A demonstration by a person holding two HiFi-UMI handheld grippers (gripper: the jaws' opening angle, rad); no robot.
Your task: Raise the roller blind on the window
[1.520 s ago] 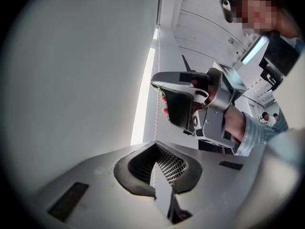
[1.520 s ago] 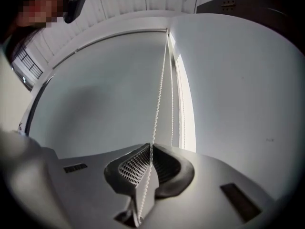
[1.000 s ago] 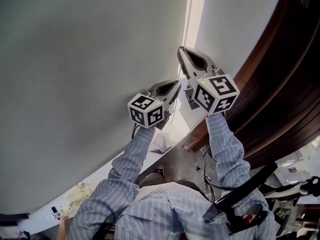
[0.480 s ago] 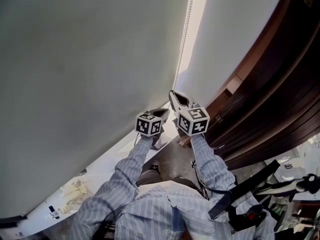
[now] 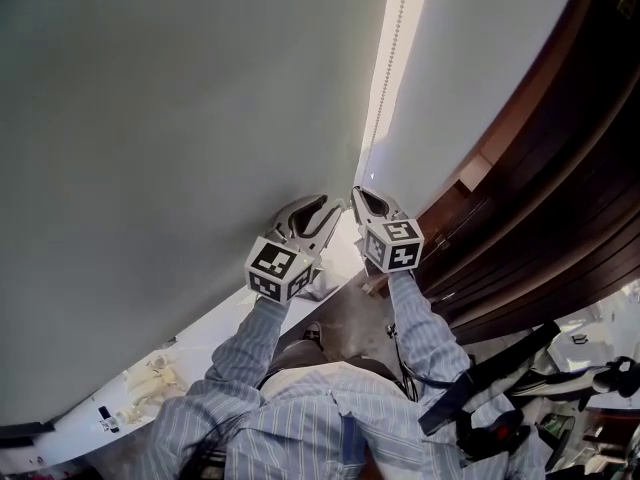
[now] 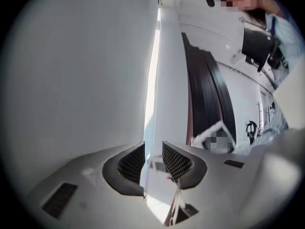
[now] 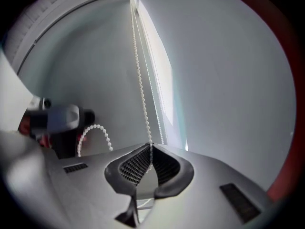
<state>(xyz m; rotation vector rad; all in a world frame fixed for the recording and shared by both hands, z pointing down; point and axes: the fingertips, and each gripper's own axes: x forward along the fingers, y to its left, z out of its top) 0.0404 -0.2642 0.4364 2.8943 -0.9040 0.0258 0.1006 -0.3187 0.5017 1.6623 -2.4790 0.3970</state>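
The roller blind [image 5: 170,118] hangs down, and its bead chain [image 7: 139,87] runs along its right edge. The right claw [image 7: 151,148] pinches that chain. The left claw [image 6: 153,152] has just been opening, and its jaws stand spread with nothing gripped between them. It should reach higher, clamp squarely on the beads, and only then should the right let go, so the blind can't slip back.
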